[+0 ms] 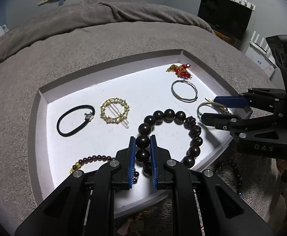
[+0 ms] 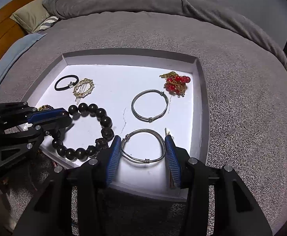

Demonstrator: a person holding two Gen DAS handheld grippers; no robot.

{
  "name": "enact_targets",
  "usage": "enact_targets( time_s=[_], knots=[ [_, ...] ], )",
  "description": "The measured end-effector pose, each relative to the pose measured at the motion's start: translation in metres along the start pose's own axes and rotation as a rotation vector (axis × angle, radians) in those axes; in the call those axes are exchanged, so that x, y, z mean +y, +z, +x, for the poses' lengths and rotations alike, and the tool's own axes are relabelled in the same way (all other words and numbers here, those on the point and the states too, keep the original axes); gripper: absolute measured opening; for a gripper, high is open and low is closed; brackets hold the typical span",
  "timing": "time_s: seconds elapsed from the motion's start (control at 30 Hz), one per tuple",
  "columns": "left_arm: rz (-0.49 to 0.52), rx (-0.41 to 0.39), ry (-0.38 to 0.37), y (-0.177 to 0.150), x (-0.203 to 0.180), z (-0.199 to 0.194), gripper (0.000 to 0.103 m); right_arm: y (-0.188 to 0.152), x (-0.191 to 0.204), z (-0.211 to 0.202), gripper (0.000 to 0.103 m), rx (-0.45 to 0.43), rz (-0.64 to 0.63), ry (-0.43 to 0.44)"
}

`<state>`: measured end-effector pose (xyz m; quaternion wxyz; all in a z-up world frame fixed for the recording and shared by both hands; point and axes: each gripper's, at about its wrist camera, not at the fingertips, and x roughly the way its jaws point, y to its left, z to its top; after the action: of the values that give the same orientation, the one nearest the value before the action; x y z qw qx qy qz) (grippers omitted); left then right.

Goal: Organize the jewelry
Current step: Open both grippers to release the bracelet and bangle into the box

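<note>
Both claws on bracelets in the white tray point(image 2: 200, 102)

My left claw point(image 1: 142, 147) pinches the dark bead bracelet point(image 1: 169, 135), lying flat near the tray's front edge. My right claw point(image 2: 142, 153), half spread, clasps the silver bangle point(image 2: 143, 147) across its width, flat too.

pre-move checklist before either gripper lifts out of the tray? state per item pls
1. Left gripper closed on a bead of the dark bead bracelet: ok, pads touch the bead on both sides.
2. Right gripper pads against the near silver bangle: ok, a pad touches each side of the ring; how firmly, cannot tell.
3. Bracelet and bangle apart: cannot tell; they lie very close in the right wrist view.
4. Far silver bangle clear of both grippers: ok.
5. Small bead bracelet clear of the left fingers: not ok, it runs under them.
6. White tray flat on the grey blanket: ok.
</note>
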<state>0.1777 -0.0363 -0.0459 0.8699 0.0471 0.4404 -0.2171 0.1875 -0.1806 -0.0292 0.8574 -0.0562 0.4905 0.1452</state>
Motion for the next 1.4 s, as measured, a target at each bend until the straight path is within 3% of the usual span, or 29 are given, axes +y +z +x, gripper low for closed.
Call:
enact_targets(
  time_s=[0.27, 0.77, 0.97, 1.1, 1.27, 1.33, 1.4],
  knots=[
    [-0.008, 0.003, -0.003, 0.000, 0.001, 0.001, 0.015, 0.000, 0.001, -0.007, 0.046, -0.020, 0.014, 0.014],
    [-0.001, 0.002, -0.006, 0.001, -0.002, 0.003, 0.015, -0.016, -0.024, -0.052, 0.047, -0.164, 0.134, 0.010],
    [0.003, 0.000, 0.004, 0.002, -0.005, 0.002, 0.015, -0.037, -0.037, -0.068, 0.056, -0.198, 0.177, -0.004],
    [-0.026, -0.025, 0.005, 0.001, 0.000, -0.007, 0.039, -0.047, -0.040, -0.075, 0.058, -0.200, 0.192, -0.002],
    [-0.034, -0.067, 0.040, 0.000, 0.003, -0.027, 0.052, -0.054, -0.038, -0.081, 0.064, -0.217, 0.194, -0.002],
    [-0.052, -0.090, 0.055, -0.001, 0.008, -0.039, 0.064, -0.056, -0.037, -0.083, 0.069, -0.220, 0.195, 0.002],
    [-0.060, -0.110, 0.066, -0.003, 0.011, -0.048, 0.075, -0.058, -0.037, -0.087, 0.082, -0.239, 0.204, 0.004]
  ],
)
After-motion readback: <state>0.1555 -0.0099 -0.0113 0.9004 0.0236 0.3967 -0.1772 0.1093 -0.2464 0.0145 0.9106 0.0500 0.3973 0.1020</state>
